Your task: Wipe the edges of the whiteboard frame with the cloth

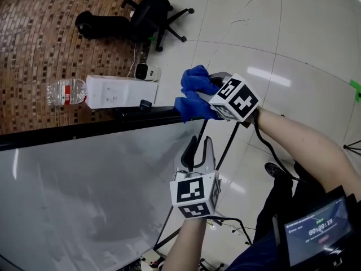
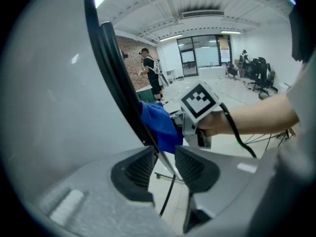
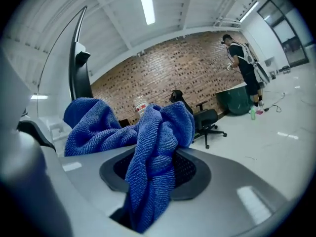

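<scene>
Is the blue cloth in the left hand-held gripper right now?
No, the blue cloth is pinched between the jaws of the right hand-held gripper.

The cloth point(image 1: 194, 97) lies against the upper right corner of the whiteboard point(image 1: 84, 196), between the jaws of the right gripper point(image 1: 210, 97). The left gripper point(image 1: 198, 148) sits just below, at the board's right edge, perhaps touching it. Behind the board, a bottle point(image 1: 65, 91) lies left of a box point(image 1: 115, 91); a chair point(image 1: 149, 13) stands farther back.

Digits, seemingly 00:08:19, on the small screen point(image 1: 318, 230); red bottle label point(image 1: 66, 94) illegible.
</scene>
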The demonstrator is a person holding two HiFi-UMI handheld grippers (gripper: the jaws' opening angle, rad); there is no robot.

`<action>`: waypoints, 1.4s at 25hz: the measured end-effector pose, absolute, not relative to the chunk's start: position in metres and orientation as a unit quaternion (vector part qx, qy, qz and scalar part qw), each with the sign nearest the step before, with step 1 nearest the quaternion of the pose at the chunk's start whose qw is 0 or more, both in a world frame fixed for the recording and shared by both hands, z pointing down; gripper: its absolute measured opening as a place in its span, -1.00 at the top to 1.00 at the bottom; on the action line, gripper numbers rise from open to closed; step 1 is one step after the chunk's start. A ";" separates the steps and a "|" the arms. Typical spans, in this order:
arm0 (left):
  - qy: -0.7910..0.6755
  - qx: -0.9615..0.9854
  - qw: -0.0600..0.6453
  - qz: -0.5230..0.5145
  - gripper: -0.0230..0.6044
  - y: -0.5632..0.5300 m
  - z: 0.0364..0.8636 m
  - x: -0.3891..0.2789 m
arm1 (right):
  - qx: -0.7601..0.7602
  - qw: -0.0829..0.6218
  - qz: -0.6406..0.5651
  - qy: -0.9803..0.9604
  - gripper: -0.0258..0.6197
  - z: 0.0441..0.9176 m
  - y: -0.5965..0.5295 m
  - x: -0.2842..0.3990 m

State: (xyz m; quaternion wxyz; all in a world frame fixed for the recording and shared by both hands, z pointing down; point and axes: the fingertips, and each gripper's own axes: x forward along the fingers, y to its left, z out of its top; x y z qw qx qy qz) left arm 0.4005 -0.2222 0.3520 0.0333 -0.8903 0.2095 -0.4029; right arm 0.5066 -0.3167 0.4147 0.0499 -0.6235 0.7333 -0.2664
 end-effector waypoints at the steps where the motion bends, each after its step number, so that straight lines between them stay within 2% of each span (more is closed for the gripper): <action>1: 0.210 -0.890 0.032 -0.403 0.51 -0.225 0.352 0.397 | -0.626 0.050 -0.276 0.727 0.47 0.420 -0.318 0.508; 5: 0.212 -0.888 0.028 -0.406 0.51 -0.233 0.355 0.390 | -0.617 0.046 -0.311 0.721 0.47 0.444 -0.316 0.503; 10: 0.209 -0.887 0.021 -0.411 0.51 -0.222 0.379 0.391 | -0.662 0.003 -0.327 0.674 0.46 0.492 -0.303 0.524; 13: 0.203 -0.887 0.016 -0.414 0.52 -0.216 0.388 0.392 | -0.661 0.035 -0.323 0.677 0.46 0.490 -0.299 0.527; 19: 0.194 -0.884 -0.005 -0.425 0.52 -0.206 0.409 0.399 | -0.605 0.099 -0.264 0.744 0.46 0.466 -0.304 0.492; 28: 0.177 -0.884 -0.013 -0.433 0.52 -0.199 0.433 0.394 | -0.601 0.054 -0.298 0.739 0.46 0.513 -0.303 0.483; 32: 0.170 -0.884 -0.022 -0.435 0.52 -0.198 0.449 0.394 | -0.621 -0.015 -0.314 0.718 0.48 0.548 -0.300 0.483; 35: 0.164 -0.886 -0.024 -0.433 0.52 -0.196 0.460 0.396 | -0.618 0.014 -0.330 0.714 0.48 0.570 -0.296 0.483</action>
